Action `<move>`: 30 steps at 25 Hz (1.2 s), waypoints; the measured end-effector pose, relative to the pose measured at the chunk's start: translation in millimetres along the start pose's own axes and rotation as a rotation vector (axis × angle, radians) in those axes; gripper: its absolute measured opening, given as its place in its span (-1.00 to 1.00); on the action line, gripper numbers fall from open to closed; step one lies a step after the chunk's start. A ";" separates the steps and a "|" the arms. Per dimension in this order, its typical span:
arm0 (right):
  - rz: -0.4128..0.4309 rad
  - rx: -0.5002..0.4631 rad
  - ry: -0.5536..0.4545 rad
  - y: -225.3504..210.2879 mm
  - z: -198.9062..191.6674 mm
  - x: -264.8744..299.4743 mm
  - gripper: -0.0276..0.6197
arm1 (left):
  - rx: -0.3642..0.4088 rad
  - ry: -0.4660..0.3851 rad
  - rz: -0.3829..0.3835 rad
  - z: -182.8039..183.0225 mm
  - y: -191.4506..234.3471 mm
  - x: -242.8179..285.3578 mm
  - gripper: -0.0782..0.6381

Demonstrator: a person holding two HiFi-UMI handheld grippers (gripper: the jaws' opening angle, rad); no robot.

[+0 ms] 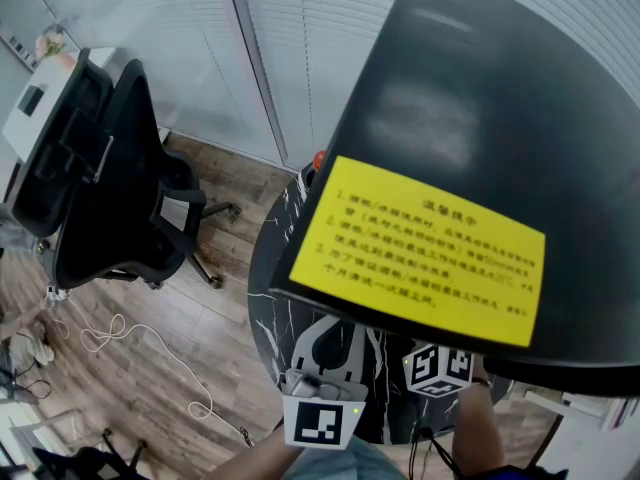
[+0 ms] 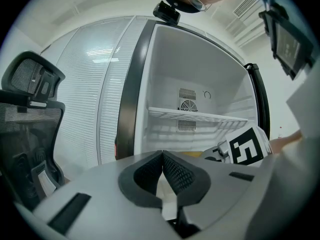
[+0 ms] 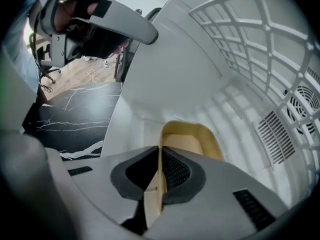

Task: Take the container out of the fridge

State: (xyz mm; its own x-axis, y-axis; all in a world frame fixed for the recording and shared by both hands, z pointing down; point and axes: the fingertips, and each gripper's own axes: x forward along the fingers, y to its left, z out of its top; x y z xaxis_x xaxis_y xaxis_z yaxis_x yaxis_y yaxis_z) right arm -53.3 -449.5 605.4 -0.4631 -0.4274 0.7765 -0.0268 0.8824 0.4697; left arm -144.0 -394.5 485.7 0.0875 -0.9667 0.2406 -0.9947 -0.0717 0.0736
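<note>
A beige open-topped container [image 3: 192, 136] sits on the white floor of the fridge [image 1: 480, 108], deep inside. My right gripper [image 3: 160, 151] is shut on the container's near wall, which stands between the two pads. In the left gripper view the fridge's white inside [image 2: 195, 74] stands open. There the right gripper's marker cube [image 2: 247, 146] reaches in under the wire shelf [image 2: 200, 115], and a sliver of the container [image 2: 191, 154] shows. My left gripper [image 2: 163, 154] hangs outside the fridge, shut, with nothing in it. In the head view only the two marker cubes [image 1: 323, 420] [image 1: 440, 368] show, below the fridge's black top.
A yellow notice [image 1: 425, 253] is stuck on the fridge top. The fridge stands on a black marbled table [image 1: 270, 298]. A black office chair [image 1: 110, 168] is at the left, and a white cable [image 1: 110, 333] lies on the wooden floor. The wire shelf [image 3: 260, 29] runs close above the right gripper.
</note>
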 end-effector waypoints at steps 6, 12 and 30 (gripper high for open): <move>-0.005 0.005 -0.043 -2.5 6.1 -11.6 -0.82 | 0.004 -0.005 -0.001 2.5 -6.4 -2.4 -0.74; -0.013 0.036 -0.081 4.5 9.8 -31.9 -0.82 | 0.032 -0.016 -0.008 9.8 -15.0 -9.3 -0.74; -0.023 0.099 -0.184 55.6 23.8 -121.0 -0.82 | 0.067 -0.101 -0.029 36.9 -54.9 -72.5 -0.74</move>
State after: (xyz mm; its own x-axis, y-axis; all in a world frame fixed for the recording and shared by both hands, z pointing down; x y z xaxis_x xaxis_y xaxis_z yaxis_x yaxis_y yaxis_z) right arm -19.8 -344.1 527.6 -0.6155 -0.4120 0.6719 -0.1217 0.8919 0.4355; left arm -97.7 -329.5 428.5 0.1137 -0.9836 0.1402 -0.9935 -0.1130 0.0133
